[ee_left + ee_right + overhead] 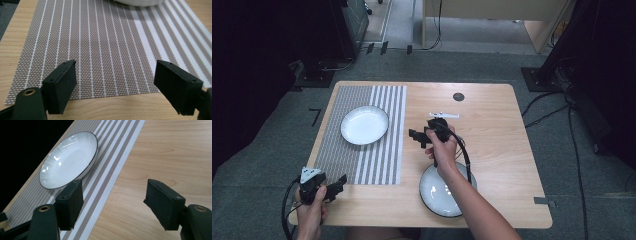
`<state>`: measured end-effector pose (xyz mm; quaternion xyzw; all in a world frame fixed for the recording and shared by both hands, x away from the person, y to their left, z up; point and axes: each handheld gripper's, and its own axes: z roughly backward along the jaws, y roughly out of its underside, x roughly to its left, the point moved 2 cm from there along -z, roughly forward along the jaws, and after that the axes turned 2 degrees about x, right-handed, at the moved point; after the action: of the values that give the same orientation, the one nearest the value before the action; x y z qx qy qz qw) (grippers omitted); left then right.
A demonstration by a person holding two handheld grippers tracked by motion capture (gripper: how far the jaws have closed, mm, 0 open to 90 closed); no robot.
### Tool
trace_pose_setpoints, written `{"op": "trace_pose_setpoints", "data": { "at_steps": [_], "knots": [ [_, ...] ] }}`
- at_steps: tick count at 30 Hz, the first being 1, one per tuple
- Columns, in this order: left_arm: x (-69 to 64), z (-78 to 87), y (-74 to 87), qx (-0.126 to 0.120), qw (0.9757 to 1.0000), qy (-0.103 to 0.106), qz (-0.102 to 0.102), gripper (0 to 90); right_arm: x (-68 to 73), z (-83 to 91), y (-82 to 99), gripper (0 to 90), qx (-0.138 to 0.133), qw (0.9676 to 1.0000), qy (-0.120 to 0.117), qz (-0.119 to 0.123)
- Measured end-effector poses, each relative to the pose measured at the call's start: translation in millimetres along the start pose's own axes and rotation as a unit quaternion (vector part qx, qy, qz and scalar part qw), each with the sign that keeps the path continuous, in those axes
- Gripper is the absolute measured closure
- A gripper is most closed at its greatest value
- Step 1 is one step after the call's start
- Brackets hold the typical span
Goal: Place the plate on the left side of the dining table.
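A white plate (364,124) with a dark rim rests on the striped placemat (362,150) at the table's left. A second plate (439,192) lies on bare wood near the front edge, partly under the person's right forearm. My right gripper (418,138) hovers over the wood just right of the placemat, jaws open and empty, pointing toward the white plate (68,160). My left gripper (339,184) is at the front left corner, open and empty, its jaws over the placemat's (100,45) near edge.
A small white object (443,115) lies on the wood behind the right gripper. A dark round disc (458,97) is set in the tabletop near the back edge. Cables and stands crowd the floor to the right and the back left.
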<state>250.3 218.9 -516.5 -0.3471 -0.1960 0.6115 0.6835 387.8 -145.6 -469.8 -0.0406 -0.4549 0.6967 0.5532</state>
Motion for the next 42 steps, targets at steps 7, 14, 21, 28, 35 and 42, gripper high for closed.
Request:
{"op": "trace_pose_setpoints", "data": {
  "at_steps": [7,14,21,28,35,42],
  "knots": [
    [2.5,-6.9,4.2,0.016,0.9998,-0.005,-0.015,17.5,-9.3,20.7,10.0,30.5,-0.009,1.0,0.0,-0.002],
    [0.5,-8.9,6.1,0.012,0.9995,-0.011,-0.027,16.2,-26.3,42.6,16.4,30.5,-0.021,0.9996,0.0,-0.019],
    [-6.7,-12.4,9.5,0.01,0.9973,-0.04,-0.06,15.1,-45.6,61.2,26.6,30.5,-0.031,0.9989,0.014,-0.033],
    [-8.2,-13.1,10.6,0.008,0.9968,-0.047,-0.064,14.8,-62.0,83.1,37.2,30.5,-0.044,0.9976,0.031,-0.043],
    [-8.3,-13.0,10.6,0.008,0.9968,-0.047,-0.064,14.8,-81.2,99.3,50.2,30.5,-0.048,0.996,0.05,-0.056],
    [-8.4,-13.0,10.7,0.008,0.9969,-0.047,-0.063,14.8,-100.3,113.6,62.8,30.4,-0.049,0.9937,0.078,-0.063]
  ]
}}
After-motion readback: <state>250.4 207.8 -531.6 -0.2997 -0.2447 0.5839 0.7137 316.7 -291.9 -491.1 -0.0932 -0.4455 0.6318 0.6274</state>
